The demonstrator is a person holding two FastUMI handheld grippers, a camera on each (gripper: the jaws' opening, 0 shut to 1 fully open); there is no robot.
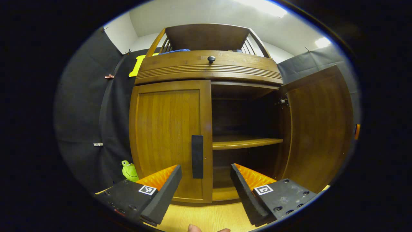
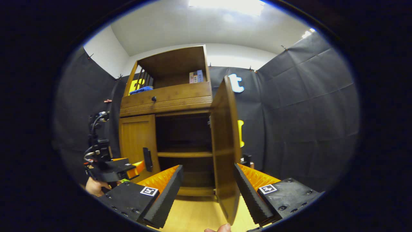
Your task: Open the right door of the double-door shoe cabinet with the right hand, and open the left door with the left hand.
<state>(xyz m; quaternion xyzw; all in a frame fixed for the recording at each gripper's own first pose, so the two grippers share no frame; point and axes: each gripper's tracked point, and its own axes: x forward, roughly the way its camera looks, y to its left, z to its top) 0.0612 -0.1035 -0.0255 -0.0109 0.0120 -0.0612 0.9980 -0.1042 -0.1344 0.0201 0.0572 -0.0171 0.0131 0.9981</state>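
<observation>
The wooden shoe cabinet point(image 1: 209, 69) stands straight ahead in the left gripper view. Its left door point(image 1: 167, 135) is closed, with a dark vertical handle point(image 1: 197, 156) at its inner edge. Its right door point(image 1: 318, 129) is swung wide open, baring a shelf point(image 1: 246, 142) inside. My left gripper point(image 1: 206, 188) is open, a short way in front of the handle and touching nothing. In the right gripper view the open right door point(image 2: 225, 141) stands edge-on between my spread fingers, which do not press it. My right gripper point(image 2: 207, 190) is open. The left gripper point(image 2: 119, 169) appears at the left, near the left door's handle point(image 2: 147, 159).
A drawer with a round knob point(image 1: 211, 59) and an open top rack sit above the doors. A green toy point(image 1: 129, 170) lies on the floor left of the cabinet. Pale wood floor point(image 1: 206, 216) runs in front. Black cloth walls close in both sides.
</observation>
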